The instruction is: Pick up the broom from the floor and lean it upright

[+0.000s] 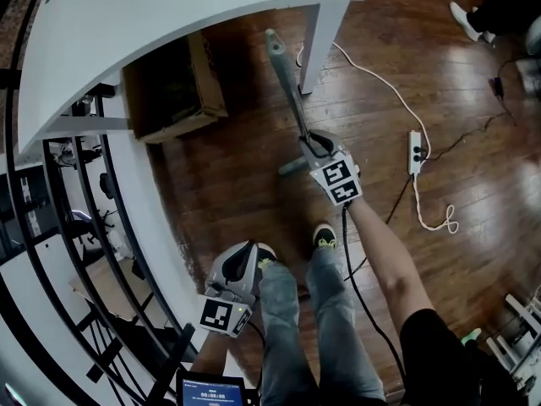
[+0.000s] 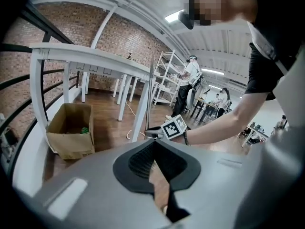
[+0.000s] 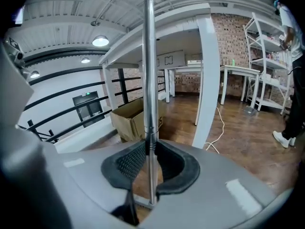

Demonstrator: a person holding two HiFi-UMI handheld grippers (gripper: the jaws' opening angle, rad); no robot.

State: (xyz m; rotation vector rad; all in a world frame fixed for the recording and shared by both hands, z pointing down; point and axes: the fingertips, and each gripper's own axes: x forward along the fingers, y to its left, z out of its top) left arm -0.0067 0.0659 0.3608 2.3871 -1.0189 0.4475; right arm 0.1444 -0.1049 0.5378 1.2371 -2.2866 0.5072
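My right tongs (image 3: pixel 150 144) clamp the broom pole (image 3: pixel 149 56). My left tongs (image 2: pixel 153 143) are closed and empty. Only the head view shows the power strip (image 1: pixel 414 152).

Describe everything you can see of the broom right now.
The broom shows mainly as a thin, shiny metal pole with a joint partway along and a grey grip at its top end. It stands nearly upright, clamped low on the pole between the jaws of the right gripper. Its top sits close to a leg of the white table; whether it touches cannot be told. A pale crosspiece shows at the foot, and no bristles can be made out.
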